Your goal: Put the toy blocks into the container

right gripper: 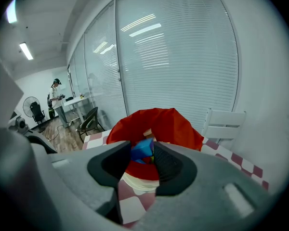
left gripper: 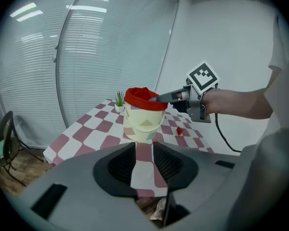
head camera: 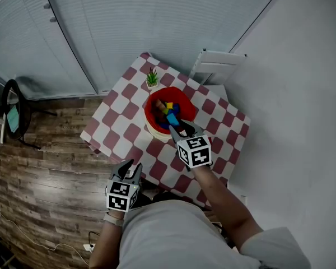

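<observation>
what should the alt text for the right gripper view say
The right gripper holds a blue toy block between its jaws at the mouth of a red-lined cream bucket. The bucket stands on a red-and-white checkered table, with a white chair and window blinds behind.

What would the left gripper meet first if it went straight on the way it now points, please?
Probably the checked tablecloth near its front edge; the bucket stands farther on, though depth is unclear.
</observation>
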`<state>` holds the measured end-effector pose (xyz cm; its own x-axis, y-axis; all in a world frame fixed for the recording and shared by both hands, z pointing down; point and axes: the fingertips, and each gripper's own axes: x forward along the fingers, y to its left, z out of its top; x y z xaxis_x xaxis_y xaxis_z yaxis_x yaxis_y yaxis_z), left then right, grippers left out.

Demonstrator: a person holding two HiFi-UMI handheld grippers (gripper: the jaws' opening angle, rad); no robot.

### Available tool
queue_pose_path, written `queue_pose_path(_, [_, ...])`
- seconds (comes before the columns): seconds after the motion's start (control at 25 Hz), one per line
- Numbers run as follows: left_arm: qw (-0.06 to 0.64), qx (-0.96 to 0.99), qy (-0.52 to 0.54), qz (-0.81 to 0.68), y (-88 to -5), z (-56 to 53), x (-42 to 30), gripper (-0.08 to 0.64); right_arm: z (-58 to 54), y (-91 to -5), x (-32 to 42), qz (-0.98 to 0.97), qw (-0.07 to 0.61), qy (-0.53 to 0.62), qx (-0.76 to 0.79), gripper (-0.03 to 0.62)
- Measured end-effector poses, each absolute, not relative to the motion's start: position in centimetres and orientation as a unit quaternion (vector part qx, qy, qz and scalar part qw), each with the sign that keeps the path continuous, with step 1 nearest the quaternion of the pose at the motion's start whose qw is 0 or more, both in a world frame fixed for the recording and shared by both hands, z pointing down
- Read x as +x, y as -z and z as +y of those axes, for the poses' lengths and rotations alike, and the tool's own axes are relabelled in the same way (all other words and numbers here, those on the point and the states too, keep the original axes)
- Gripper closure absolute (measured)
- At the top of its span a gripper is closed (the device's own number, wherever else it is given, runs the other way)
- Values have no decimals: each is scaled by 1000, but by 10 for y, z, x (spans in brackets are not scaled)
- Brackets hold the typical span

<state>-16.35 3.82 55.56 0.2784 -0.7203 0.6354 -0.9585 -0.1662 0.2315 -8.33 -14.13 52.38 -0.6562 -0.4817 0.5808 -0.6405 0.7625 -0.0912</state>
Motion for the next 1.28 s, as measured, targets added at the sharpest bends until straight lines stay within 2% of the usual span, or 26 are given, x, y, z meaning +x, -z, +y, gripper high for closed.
queue_pose_path(0.52, [298, 751, -206, -552, -554, 26, -147, 456, -148, -515, -53, -898, 234, -150, 342, 439])
queue_pose_path(0.92, [277, 781, -225, -512, -551, 8, -116, 457, -158, -511, 22, -868, 214, -159, 419, 439])
queue_pose_path(1.28, [273, 799, -248, -475, -555, -2, -93, 457, -147, -543, 86, -829, 231, -192, 471, 439])
